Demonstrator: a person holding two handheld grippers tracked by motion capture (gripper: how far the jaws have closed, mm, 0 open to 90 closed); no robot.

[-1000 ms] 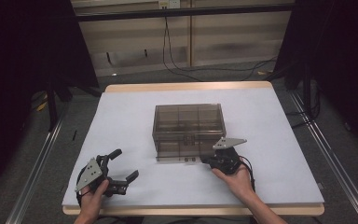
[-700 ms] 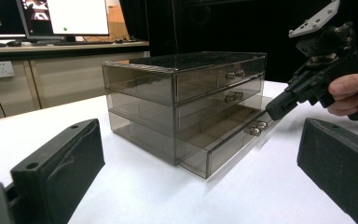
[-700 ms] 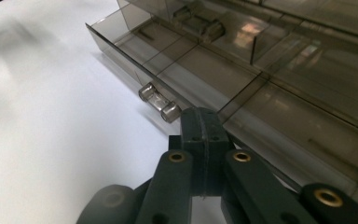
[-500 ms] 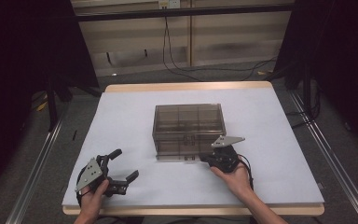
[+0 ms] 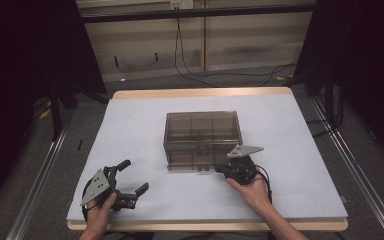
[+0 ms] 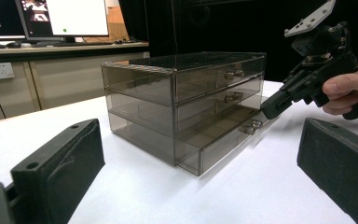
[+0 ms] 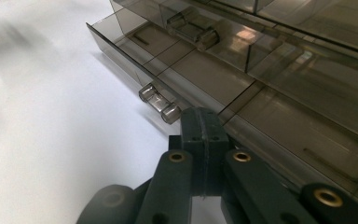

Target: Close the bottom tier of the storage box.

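A smoky clear drawer box [image 5: 202,131] with three drawers stands mid-table. Its bottom drawer [image 5: 192,168] sticks out a little toward me. My right gripper [image 5: 220,171] is shut with nothing between its jaws. In the right gripper view its tip [image 7: 204,122] rests against the bottom drawer's front panel [image 7: 121,52], just right of the clear handle [image 7: 159,102]. The left gripper view shows that right gripper [image 6: 271,106] beside the bottom drawer [image 6: 223,148]. My left gripper [image 5: 134,176] lies open near the table's front left, its jaws [image 6: 199,140] wide apart around nothing.
The white table top [image 5: 290,130] has bare room all around the box. A wooden edge [image 5: 200,93] marks its far side. Cables [image 5: 195,70] lie on the floor beyond. A desk with monitors [image 6: 74,18] stands behind the box in the left gripper view.
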